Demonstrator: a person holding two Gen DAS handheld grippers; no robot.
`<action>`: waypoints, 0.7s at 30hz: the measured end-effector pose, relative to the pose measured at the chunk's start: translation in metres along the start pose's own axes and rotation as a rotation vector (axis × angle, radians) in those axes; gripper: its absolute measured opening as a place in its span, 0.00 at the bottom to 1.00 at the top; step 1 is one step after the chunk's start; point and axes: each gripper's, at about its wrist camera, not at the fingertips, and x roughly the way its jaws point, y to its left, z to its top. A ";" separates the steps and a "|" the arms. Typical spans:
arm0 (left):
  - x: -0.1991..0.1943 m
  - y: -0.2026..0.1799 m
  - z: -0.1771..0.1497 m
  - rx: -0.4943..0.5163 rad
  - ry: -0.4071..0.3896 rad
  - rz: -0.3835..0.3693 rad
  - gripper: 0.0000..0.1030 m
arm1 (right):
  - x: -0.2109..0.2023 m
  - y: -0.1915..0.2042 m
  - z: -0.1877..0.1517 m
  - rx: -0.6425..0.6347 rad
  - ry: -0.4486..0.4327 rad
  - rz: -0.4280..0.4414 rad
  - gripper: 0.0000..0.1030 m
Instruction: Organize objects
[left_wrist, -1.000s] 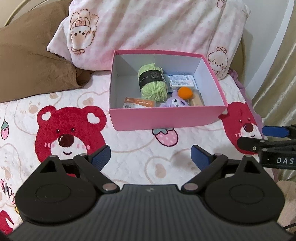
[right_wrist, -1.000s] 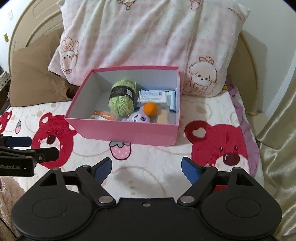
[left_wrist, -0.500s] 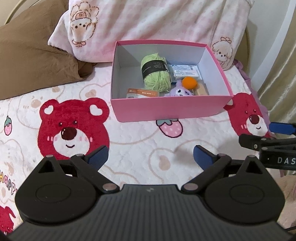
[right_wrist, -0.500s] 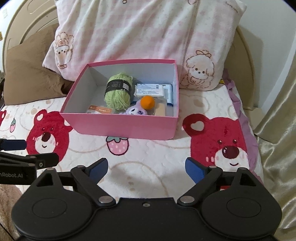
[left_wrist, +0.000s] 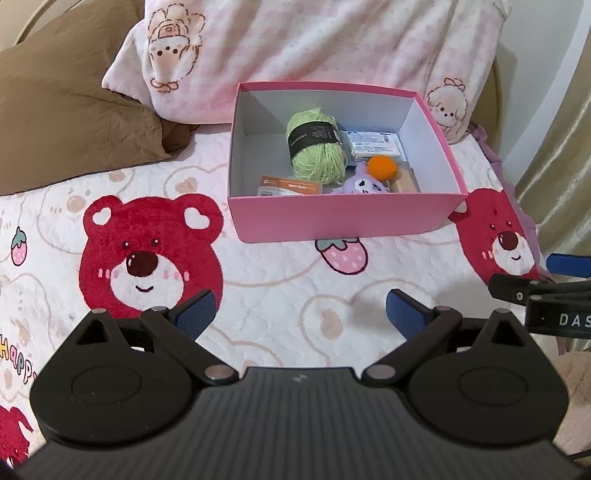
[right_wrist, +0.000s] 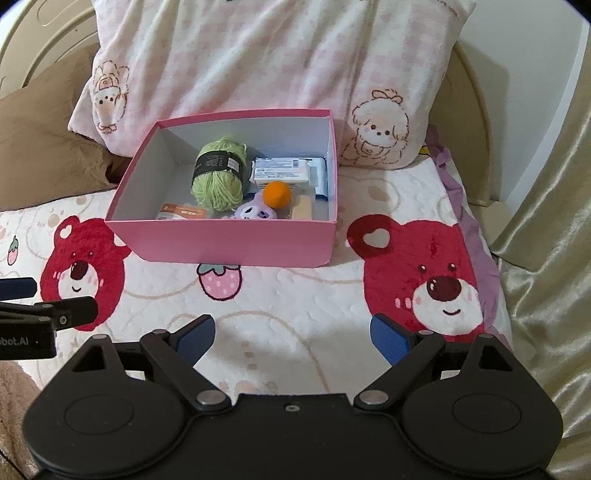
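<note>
Pink box (left_wrist: 343, 218) holding yarn (left_wrist: 317, 147) well ahead of both claws; left claw (left_wrist: 301, 317), right claw (right_wrist: 293, 336) wide, empty.

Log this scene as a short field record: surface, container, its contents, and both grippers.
surface: bear-print blanket on a bed
container: pink box, open, no lid in view
contents: green yarn ball, orange ball, purple plush toy, white packet, orange-labelled packet, tan block
behind box: pink pillow, brown pillow
left gripper: open, empty, short of the box; jaws just opened wider
right gripper: open, empty, short of the box; jaws just opened wider
</note>
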 end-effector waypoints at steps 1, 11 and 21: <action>0.000 -0.001 0.000 0.002 0.001 -0.001 0.97 | 0.000 0.000 0.000 0.003 0.002 -0.002 0.91; 0.000 0.001 -0.002 -0.015 0.024 0.023 0.97 | -0.002 0.002 0.000 -0.010 0.013 -0.026 0.91; 0.001 -0.003 -0.003 0.015 0.043 0.019 0.97 | -0.004 0.003 0.000 -0.024 0.017 -0.030 0.91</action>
